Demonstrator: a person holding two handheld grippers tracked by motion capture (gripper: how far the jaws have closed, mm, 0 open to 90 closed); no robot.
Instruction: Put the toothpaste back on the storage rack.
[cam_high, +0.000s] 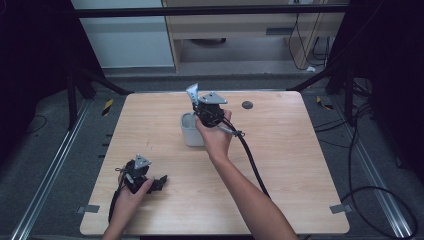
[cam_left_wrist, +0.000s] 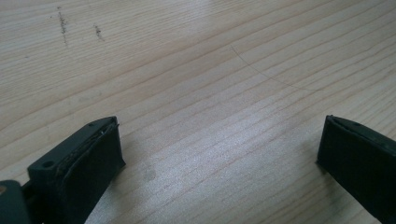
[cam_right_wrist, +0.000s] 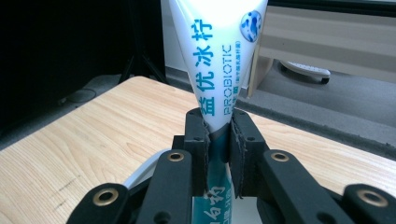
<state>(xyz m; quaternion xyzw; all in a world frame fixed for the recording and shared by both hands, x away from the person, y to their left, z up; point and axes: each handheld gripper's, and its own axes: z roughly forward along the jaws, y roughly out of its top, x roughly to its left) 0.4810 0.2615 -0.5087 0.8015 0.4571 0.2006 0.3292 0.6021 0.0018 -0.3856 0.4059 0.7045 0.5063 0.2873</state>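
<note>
Evidently light, soft and slick, the toothpaste tube (cam_right_wrist: 212, 70) sits pinched mid-body by the right hand-held gripper (cam_right_wrist: 218, 140), above the cup (cam_high: 190, 131).

The tube's (cam_right_wrist: 212, 60) top runs off the upper edge of the right gripper view, and its lower end is buried behind the gripper's black linkage. In the high view the white cup (cam_high: 191, 131) is half covered by the right hand (cam_high: 216, 137), so whether the tube reaches inside it can't be told.
</note>
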